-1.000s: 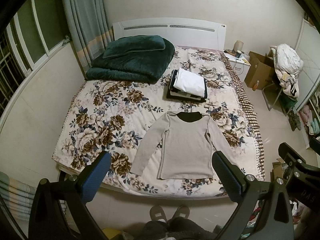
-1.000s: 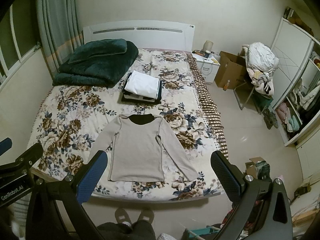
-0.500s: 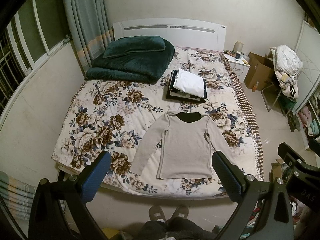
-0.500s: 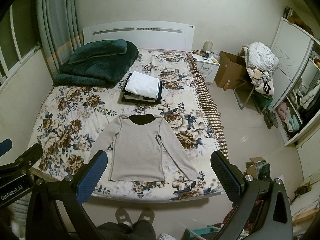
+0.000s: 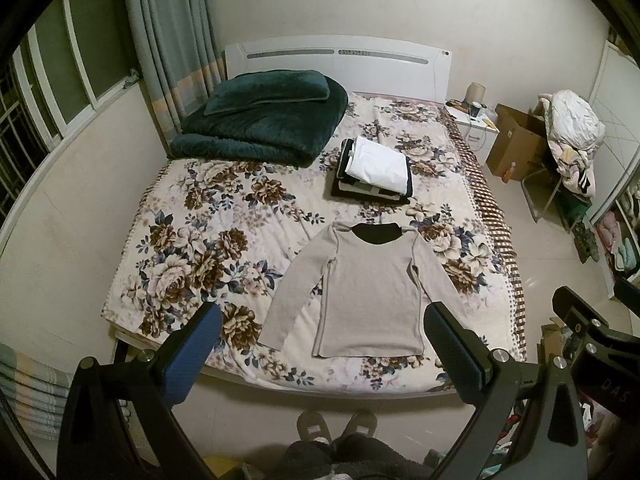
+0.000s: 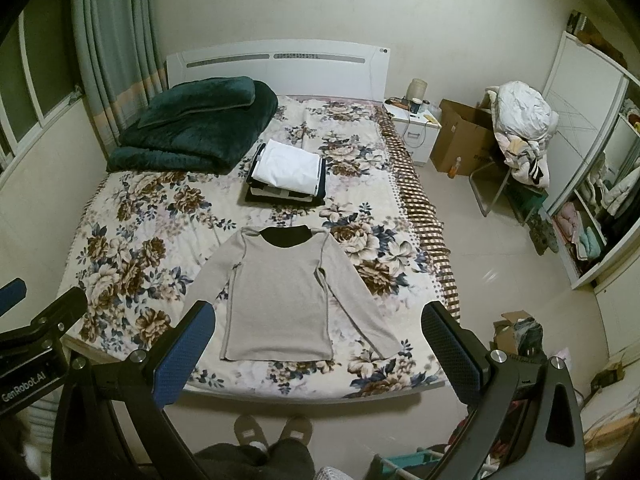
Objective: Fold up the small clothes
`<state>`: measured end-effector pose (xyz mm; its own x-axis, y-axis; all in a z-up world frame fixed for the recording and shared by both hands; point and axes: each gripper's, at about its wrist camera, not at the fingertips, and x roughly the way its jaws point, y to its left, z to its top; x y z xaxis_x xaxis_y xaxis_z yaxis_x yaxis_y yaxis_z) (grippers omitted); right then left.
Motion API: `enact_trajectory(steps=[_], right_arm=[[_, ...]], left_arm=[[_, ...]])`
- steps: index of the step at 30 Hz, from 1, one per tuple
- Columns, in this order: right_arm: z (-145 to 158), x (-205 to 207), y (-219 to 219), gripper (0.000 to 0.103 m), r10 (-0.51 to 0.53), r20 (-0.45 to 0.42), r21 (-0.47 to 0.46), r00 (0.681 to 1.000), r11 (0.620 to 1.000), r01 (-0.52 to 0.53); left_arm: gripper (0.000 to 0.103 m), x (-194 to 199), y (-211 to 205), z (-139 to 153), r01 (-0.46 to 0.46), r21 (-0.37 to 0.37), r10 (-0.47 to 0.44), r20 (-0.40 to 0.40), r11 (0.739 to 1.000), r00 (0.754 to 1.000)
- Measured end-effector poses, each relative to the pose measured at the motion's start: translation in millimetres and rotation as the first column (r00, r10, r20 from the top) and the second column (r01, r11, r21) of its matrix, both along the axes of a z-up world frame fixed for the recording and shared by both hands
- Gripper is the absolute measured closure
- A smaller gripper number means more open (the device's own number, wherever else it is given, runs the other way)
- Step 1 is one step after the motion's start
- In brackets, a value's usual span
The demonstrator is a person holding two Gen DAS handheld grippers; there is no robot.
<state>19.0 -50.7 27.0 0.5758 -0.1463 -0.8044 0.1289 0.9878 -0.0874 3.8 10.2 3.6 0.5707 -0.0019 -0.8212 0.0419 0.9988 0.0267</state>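
beige top flat on the bed, both grippers high and wide

i'm standing at the foot of the bed (image 5: 192, 248), my slippers (image 6: 272, 432) just showing at the bottom of the right view, and both tools are held up in the air over the near edge. my left gripper (image 5: 322, 352) has its blue-padded fingers (image 5: 192, 354) spread far apart, nothing between them — the mattress edge and the shirt hem show straight through the gap. my right gripper (image 6: 318, 350) is the same story, fingers (image 6: 184, 350) splayed wide and empty, well above the bedding.

the beige long-sleeve top (image 5: 370, 294) lies face up on the floral bedspread, on the near half of the bed, toward its right side. body smooth and flat, dark collar (image 5: 378, 232) pointing at the headboard (image 5: 336, 60), hem toward me, each sleeve angled out and down from the shoulder. in the left view my right finger covers the end of the right sleeve; in the right view that sleeve (image 6: 360, 304) shows whole, cuff near the bed's edge.

just beyond the collar sits a stack of folded clothes (image 5: 374, 170), a white piece on top of darker ones, apart from the top. farther back on the left — a folded dark green blanket (image 5: 260, 126) with a matching pillow on it. off the bed to the right, a nightstand (image 6: 416, 132) and a cardboard box (image 6: 460, 140).
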Motion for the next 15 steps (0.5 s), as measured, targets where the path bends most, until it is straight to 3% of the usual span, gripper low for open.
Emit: enact_trajectory(steps=[4, 7, 8, 12, 15], right_arm=[[-5.7, 4.5, -1.0, 0.000, -0.019, -0.004, 0.012, 1.000, 1.000, 0.019], [-31.8, 16.8, -13.2, 0.000, -0.068, -0.031, 0.073, 0.997, 0.995, 0.070], [-45.9, 26.2, -19.6, 0.000, -0.095, -0.045, 0.094, 0.994, 0.991, 0.099], [-119.1, 55.5, -69.3, 0.000, -0.241, -0.110, 0.123, 0.964, 0.960, 0.254], [-189.7, 67.2, -122.6, 0.002, -0.357, -0.203, 0.138, 0.912, 0.912, 0.387]], left_arm=[[0.000, 13.9, 2.6, 13.9, -0.008, 0.013, 0.008, 0.024, 1.000, 1.000], [0.000, 37.8, -11.3, 19.6, -0.013, 0.035, 0.011, 0.071, 0.999, 0.997], [0.000, 54.1, -14.3, 8.1, -0.020, 0.054, 0.015, 0.102, 0.998, 0.995], [0.000, 86.1, -23.2, -45.8, -0.034, 0.089, 0.025, 0.105, 0.995, 0.994], [0.000, 111.7, -30.9, -102.9, -0.048, 0.117, 0.042, 0.054, 0.992, 0.998]])
